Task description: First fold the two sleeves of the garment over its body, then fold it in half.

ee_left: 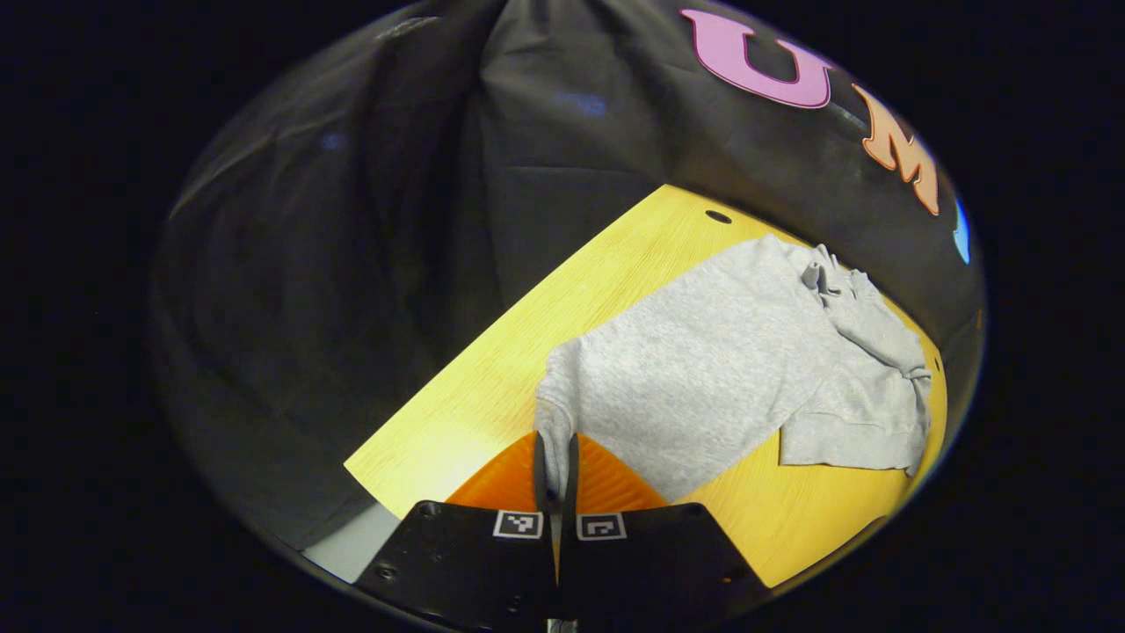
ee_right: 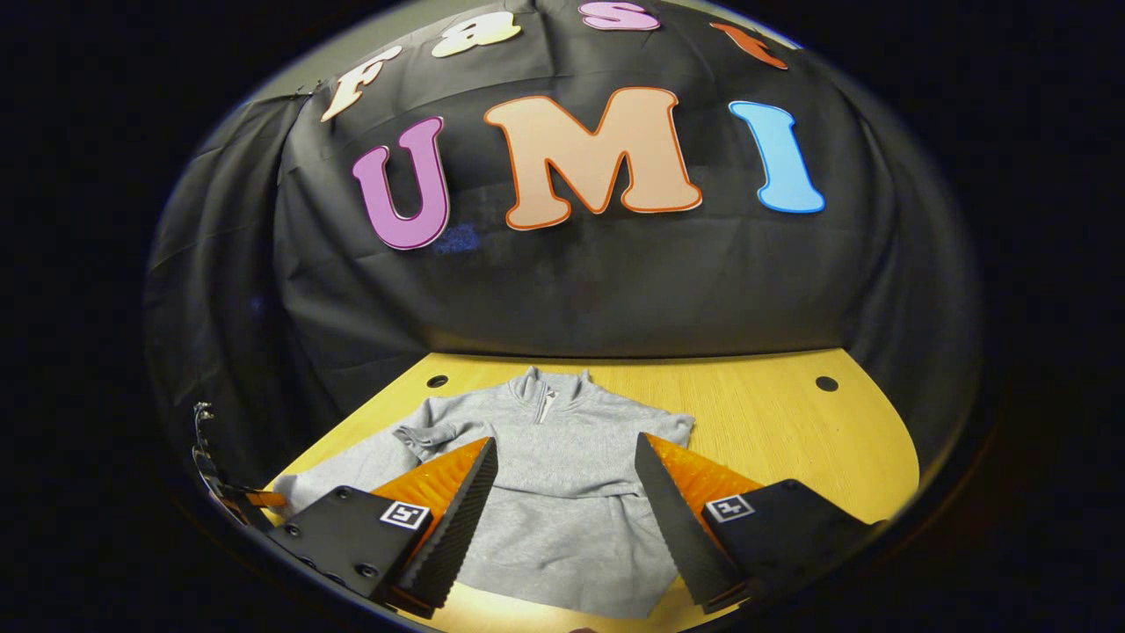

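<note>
Bare table lies free right of the sweatshirt; cloth wall behind.

The garment is a soft, matt knit cloth with a faintly fuzzy, heathered face, its collar and cuffs ribbed and a short zip at the neck catching a dull glint (metal or plastic, too small to tell). It lies on a table of pale wood with fine straight grain and a smooth, slightly satin finish, pierced near its far corners by small dark round holes. The right gripper has hard, matt plastic housings and fingers with finely ridged inner faces, and the booth's wall is a thin, creased cloth with a slight sheen.
</note>
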A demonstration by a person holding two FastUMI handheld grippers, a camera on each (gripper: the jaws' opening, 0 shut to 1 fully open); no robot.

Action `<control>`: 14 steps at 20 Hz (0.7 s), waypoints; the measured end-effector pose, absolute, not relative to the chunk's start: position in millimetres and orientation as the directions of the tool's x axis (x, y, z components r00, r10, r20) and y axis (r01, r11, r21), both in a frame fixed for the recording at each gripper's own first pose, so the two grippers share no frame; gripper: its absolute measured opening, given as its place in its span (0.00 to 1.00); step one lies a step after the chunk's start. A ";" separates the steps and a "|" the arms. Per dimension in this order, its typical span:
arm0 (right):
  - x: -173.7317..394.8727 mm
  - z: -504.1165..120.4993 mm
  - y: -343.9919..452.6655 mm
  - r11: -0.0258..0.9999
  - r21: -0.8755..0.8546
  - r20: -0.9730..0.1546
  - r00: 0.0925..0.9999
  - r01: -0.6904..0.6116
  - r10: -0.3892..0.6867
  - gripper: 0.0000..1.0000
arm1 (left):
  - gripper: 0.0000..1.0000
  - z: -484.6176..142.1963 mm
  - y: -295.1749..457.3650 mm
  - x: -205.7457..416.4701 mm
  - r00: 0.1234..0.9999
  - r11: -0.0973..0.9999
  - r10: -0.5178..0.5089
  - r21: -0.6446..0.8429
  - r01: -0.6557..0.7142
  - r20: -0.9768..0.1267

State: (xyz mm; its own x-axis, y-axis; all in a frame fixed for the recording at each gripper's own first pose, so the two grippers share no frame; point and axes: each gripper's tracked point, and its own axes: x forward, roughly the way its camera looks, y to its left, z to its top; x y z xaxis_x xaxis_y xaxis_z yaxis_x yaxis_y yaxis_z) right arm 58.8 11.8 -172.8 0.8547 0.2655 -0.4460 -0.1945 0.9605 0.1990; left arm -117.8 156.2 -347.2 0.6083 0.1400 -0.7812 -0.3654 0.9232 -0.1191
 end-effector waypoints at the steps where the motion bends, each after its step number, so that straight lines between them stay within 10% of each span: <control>1: 58.0 -173.1 6.4 0.962 0.197 -0.448 0.856 -0.187 0.258 0.98 | 0.00 -339.9 158.3 -111.5 0.620 0.923 0.142 -0.122 -0.364 -0.772; 14: 32.1 -172.8 -40.8 0.973 0.204 -0.441 0.876 -0.113 0.194 0.98 | 0.00 -237.6 143.6 -1.4 0.776 0.949 0.106 -0.170 -0.266 -0.622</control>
